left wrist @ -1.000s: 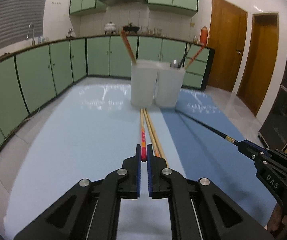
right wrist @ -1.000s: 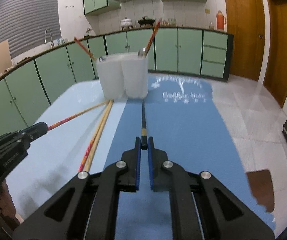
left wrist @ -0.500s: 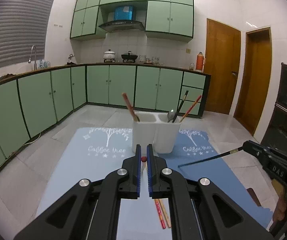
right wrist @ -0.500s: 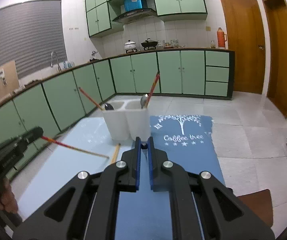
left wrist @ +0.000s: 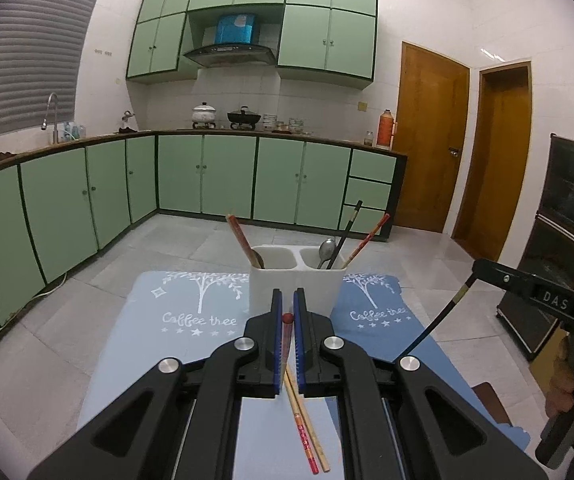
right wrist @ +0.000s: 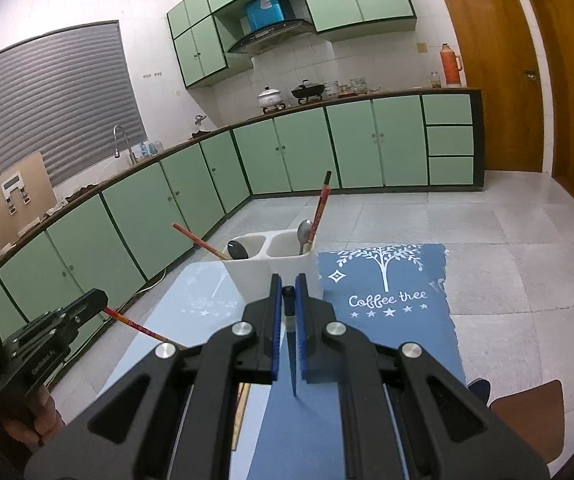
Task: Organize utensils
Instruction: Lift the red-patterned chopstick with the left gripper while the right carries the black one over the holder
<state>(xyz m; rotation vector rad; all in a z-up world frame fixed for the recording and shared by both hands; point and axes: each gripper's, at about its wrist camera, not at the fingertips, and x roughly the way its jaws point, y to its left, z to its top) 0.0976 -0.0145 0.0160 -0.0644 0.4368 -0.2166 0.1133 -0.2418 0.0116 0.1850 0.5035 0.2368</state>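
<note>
My left gripper (left wrist: pixel 287 300) is shut on the top end of a red chopstick (left wrist: pixel 287 340), which hangs down between its fingers above the table. My right gripper (right wrist: pixel 288 284) is shut on a black chopstick (right wrist: pixel 291 352) that also points down. Just beyond both stands the white two-compartment holder (left wrist: pixel 295 284), upright. Its left side holds a red-brown chopstick (left wrist: pixel 241 238) and a dark spoon (right wrist: pixel 237 249). Its right side holds a metal spoon (left wrist: pixel 327 250), a black chopstick and a red one. In the left wrist view the right gripper (left wrist: pixel 481 268) carries the black chopstick (left wrist: pixel 435 330) in from the right.
A red and a wooden chopstick (left wrist: pixel 307 432) lie together on the light blue mat (left wrist: pixel 167 340). A dark blue "Coffee tree" mat (right wrist: pixel 399 308) covers the right half. A brown seat (right wrist: pixel 527 412) shows past the table's right edge. Green cabinets line the room behind.
Both grippers have risen, each lifting its chopstick off the mats so it now hangs free. The holder sits lower in both views, and two chopsticks stay on the mat.
</note>
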